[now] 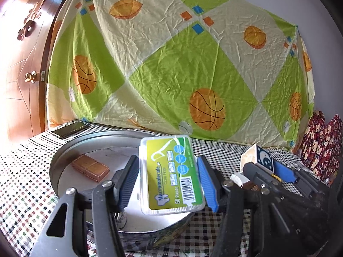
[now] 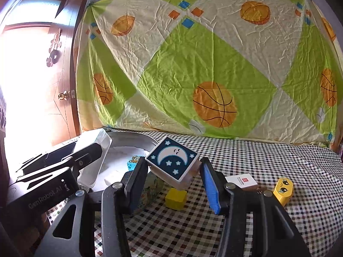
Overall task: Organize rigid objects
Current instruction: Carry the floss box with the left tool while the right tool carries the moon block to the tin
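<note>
My left gripper (image 1: 167, 182) is shut on a clear dental floss box (image 1: 169, 173) with a green label, held above the round metal tin (image 1: 64, 150). A copper-coloured bar (image 1: 90, 167) lies inside the tin. My right gripper (image 2: 173, 175) is shut on a white block with a moon and stars face (image 2: 171, 160), held above the checkered cloth just right of the tin (image 2: 137, 139). That block also shows in the left wrist view (image 1: 264, 158). A small blue block with a bear (image 2: 134, 161) lies in the tin.
On the checkered tablecloth (image 2: 268, 160) lie a yellow cube (image 2: 175, 198), a yellow block with eyes (image 2: 283, 189) and a white card box (image 2: 241, 181). A phone (image 1: 69, 128) lies behind the tin. A basketball-print sheet (image 1: 171, 64) hangs behind; a wooden door (image 1: 23, 64) stands at the left.
</note>
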{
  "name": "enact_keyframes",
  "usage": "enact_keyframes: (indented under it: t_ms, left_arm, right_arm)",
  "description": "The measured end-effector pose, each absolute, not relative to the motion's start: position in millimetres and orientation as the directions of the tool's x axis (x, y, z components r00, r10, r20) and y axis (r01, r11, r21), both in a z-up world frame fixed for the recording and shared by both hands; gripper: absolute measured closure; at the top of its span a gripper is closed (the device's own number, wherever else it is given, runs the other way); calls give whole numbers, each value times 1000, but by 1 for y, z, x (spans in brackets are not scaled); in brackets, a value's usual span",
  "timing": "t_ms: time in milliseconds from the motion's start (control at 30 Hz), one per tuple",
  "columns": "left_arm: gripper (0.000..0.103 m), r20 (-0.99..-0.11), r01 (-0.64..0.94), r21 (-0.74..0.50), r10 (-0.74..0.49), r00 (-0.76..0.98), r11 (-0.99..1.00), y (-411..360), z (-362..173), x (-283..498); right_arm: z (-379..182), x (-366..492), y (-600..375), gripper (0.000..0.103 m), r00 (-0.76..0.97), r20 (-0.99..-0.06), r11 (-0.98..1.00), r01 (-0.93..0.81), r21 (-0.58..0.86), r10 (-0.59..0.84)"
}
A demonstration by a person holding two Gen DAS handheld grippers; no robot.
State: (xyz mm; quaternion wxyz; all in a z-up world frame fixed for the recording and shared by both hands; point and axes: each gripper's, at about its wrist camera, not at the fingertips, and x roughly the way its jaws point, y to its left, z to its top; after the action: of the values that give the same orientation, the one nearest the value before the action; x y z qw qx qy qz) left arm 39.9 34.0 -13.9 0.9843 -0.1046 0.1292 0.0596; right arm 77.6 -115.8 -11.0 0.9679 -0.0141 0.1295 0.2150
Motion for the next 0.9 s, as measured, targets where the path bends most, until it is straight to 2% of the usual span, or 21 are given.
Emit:
enact_keyframes:
  t_ms: [900]
  left_arm:
    - [47, -288, -220, -198, 158, 944, 955, 78, -16, 33]
  right_arm:
    - [-10, 81, -80, 50, 848, -281, 881, -473, -16, 450]
